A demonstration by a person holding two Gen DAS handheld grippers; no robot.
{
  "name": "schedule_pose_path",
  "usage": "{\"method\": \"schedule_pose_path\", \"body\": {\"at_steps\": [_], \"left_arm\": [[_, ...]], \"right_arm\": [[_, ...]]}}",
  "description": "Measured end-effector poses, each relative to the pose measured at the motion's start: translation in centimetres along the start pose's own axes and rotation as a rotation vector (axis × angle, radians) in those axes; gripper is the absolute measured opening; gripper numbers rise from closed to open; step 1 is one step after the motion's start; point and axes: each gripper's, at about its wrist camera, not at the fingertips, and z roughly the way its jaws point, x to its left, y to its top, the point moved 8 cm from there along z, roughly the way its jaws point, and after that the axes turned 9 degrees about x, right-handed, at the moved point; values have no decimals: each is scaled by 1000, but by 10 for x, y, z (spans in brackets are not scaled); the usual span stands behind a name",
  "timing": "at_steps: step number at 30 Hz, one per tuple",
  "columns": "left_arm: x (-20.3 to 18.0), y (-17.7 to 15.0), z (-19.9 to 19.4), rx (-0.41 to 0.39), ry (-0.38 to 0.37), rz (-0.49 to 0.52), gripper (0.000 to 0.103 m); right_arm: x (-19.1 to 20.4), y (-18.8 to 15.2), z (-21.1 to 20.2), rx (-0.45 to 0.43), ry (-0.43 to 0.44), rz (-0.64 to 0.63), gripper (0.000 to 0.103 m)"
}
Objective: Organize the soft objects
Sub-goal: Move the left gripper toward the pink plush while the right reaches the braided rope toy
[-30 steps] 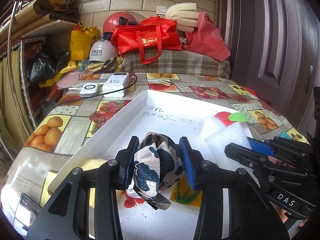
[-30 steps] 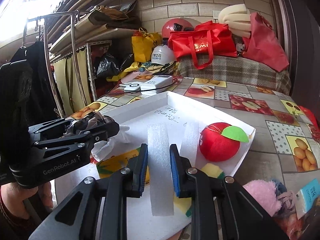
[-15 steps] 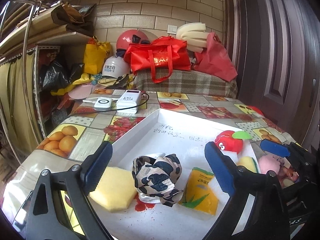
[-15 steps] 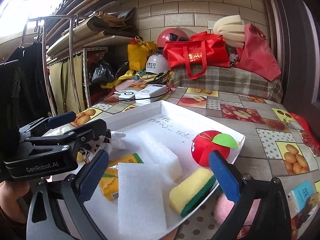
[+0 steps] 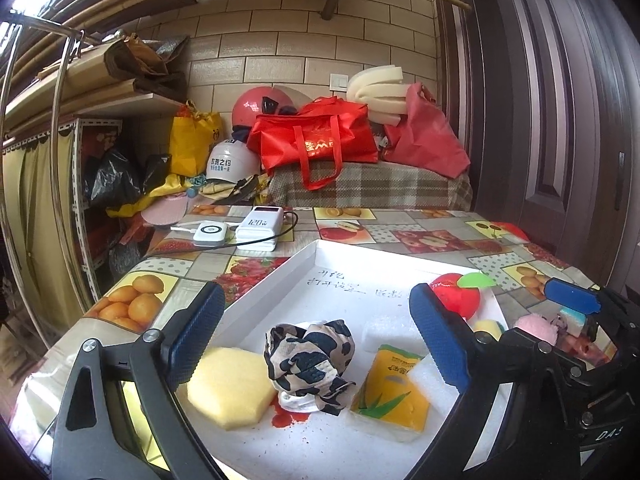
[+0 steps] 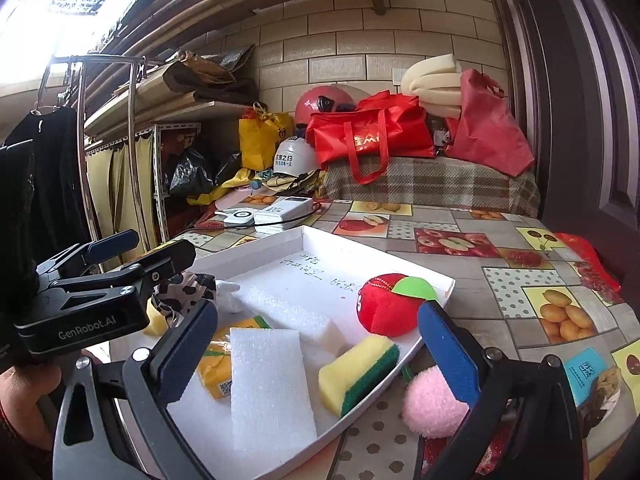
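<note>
Cloth (image 5: 310,354) in a cow pattern lies crumpled on the white tray (image 5: 280,276), between a yellow sponge (image 5: 228,390) and a yellow packet (image 5: 390,390). White foam (image 6: 270,390) lies flat nearby. Left gripper (image 5: 316,340) and right gripper (image 6: 316,344) both gape wide, holding nothing, above the fruit-print tablecloth (image 6: 500,256).

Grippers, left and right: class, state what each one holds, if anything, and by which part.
Nothing is held. The left gripper stands open over the patterned cloth; the right gripper stands open over the white foam block.
</note>
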Motion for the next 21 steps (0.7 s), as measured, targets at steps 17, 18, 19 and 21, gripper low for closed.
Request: {"method": "schedule_pose_path", "body": {"at_steps": [17,18,19,21], "left_arm": [[-71,-13,-22,19,-157,106,94],[-80,-15,-24,24,-181,125,94],[-90,-17,-25,31,-205,144,94],[-111,-22,-26,58,-260,191,94]], "right_arm": [[-51,-13,-55,-63,-63,119,101],[-67,-14,-66,-93,-101,146,101],[-89,-17,-79,-115,-150,188,101],[-130,-26,-93,-112,-217,285,101]]}}
